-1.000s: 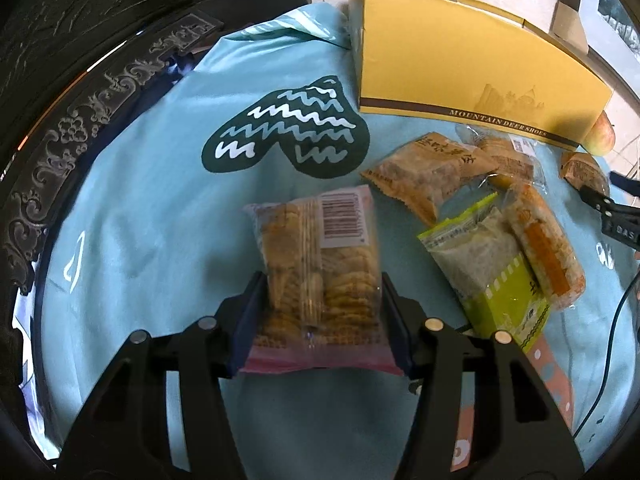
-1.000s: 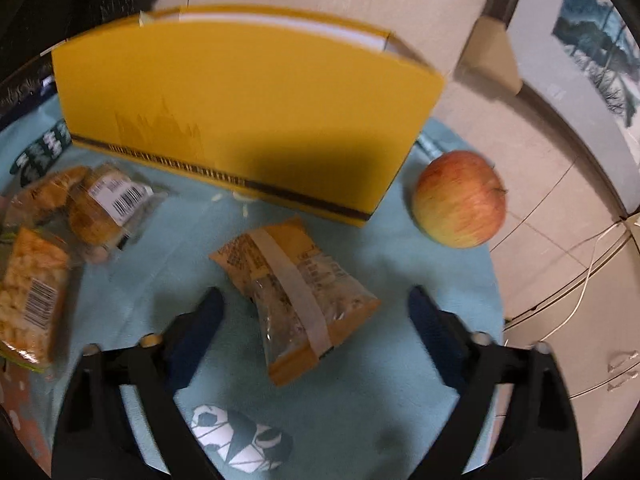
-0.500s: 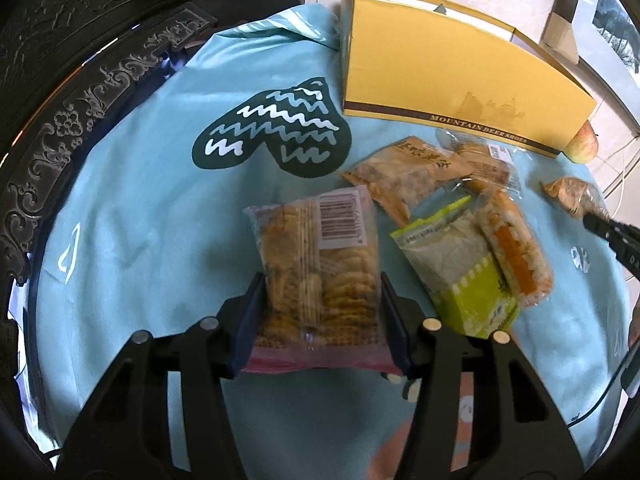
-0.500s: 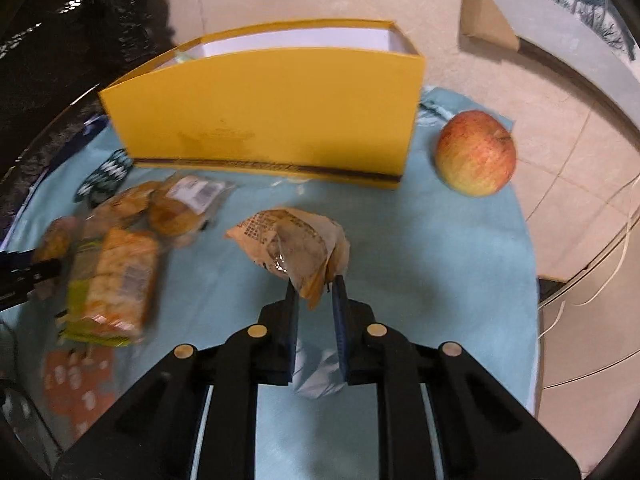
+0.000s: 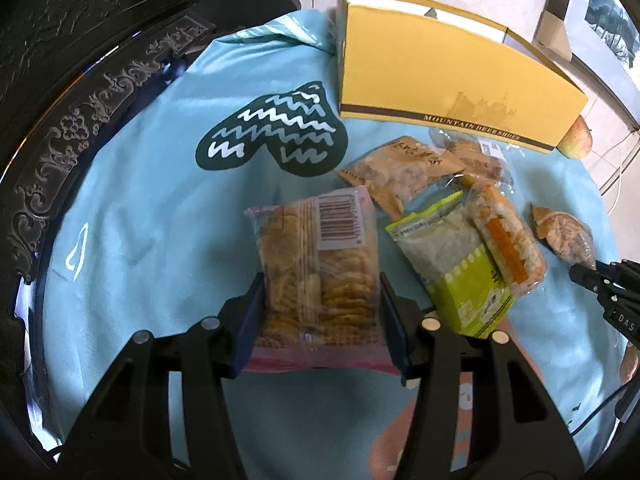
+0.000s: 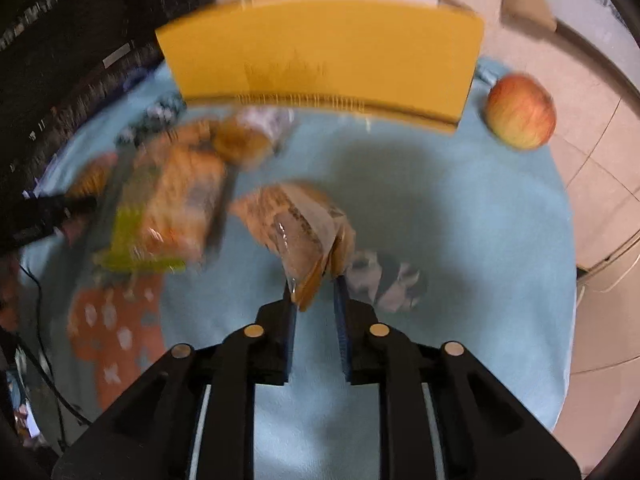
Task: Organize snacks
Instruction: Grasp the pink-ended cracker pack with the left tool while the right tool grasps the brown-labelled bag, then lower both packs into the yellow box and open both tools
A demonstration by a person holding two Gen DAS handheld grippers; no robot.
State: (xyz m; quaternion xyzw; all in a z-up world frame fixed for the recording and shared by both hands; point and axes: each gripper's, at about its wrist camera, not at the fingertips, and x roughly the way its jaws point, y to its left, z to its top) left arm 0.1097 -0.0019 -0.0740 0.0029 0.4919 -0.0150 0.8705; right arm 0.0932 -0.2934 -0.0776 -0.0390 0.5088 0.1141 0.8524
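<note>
A pale blue printed cloth (image 5: 152, 208) covers the round worktop, with tiled floor beyond and an open yellow shoe box (image 5: 448, 76) standing at its far side beside an apple (image 6: 521, 111). A second ago the right tongs (image 6: 314, 292) stood spread around the brown wrapped pastry (image 6: 298, 224); they have since closed on its tail, eased slightly, and now pinch it just clear of the cloth near the snack pile (image 6: 172, 204). The left tongs (image 5: 322, 312) remain clamped on the cracker packet (image 5: 320, 264), hardly moved. Both snacks look ready to go into the box.
</note>
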